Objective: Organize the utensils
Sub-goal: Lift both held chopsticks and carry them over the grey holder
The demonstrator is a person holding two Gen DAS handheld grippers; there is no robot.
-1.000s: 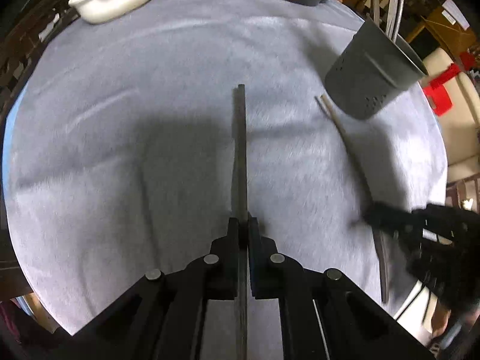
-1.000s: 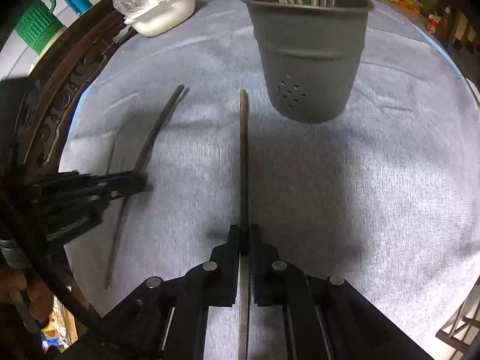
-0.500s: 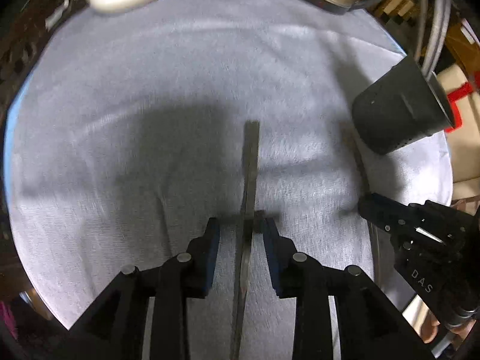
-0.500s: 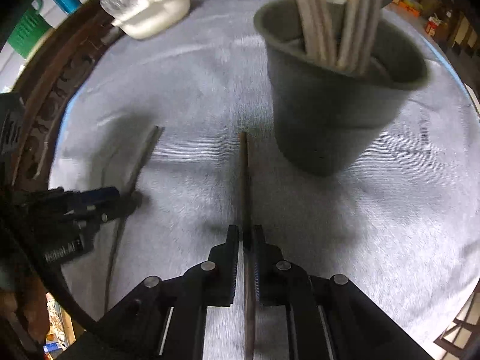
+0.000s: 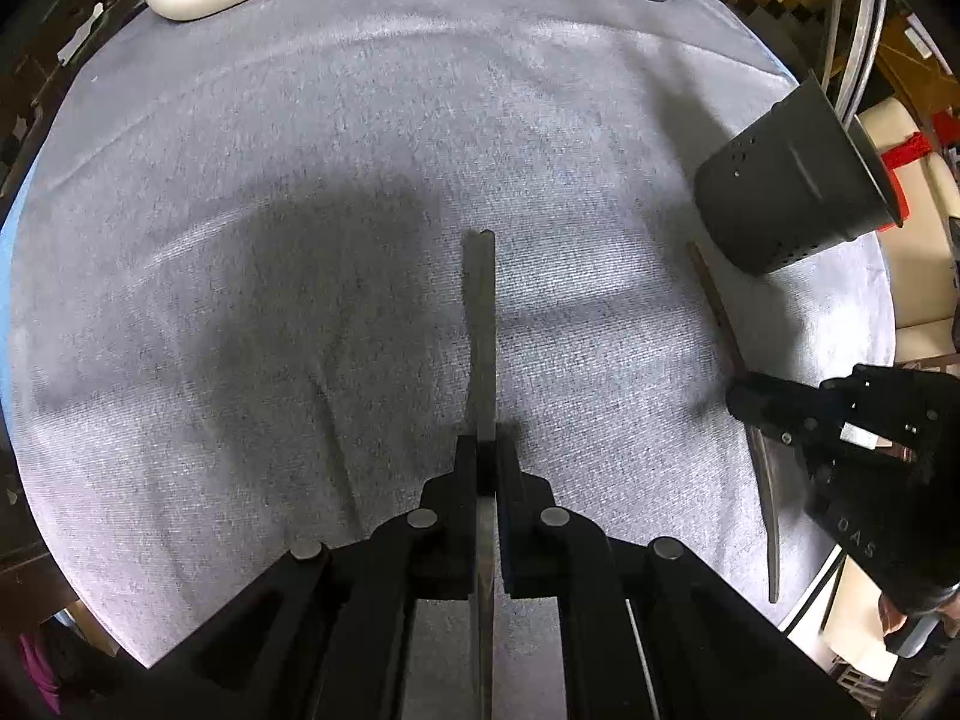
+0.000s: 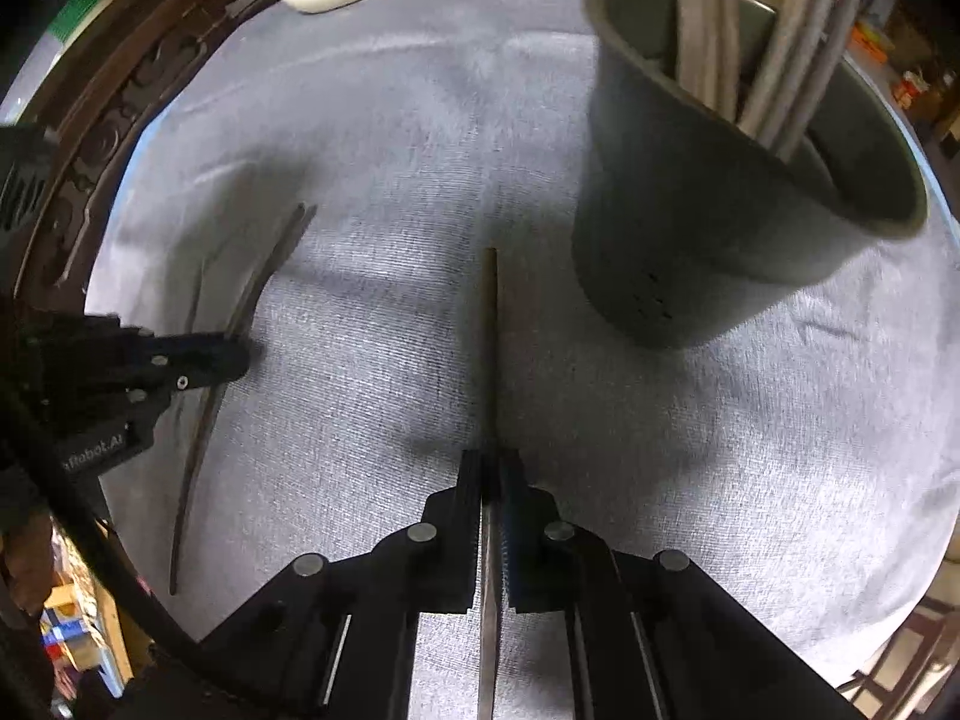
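Ribbed grey cloth [image 5: 360, 150] underlies slim chopstick [image 5: 482, 330], perforated round holder [image 5: 786, 204].

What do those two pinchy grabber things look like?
Both are black plastic. The left gripper and right gripper each have two flat fingers on angled bars with round silver pins. White lettering marks their sides, and a black cable curves by the left one.

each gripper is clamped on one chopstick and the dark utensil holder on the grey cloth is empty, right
Not quite. The dark utensil holder is not empty: the right wrist view shows several pale utensil handles standing in it. The rest holds: the left gripper is shut on a chopstick, the right gripper is shut on another chopstick, and the holder stands on the grey cloth.
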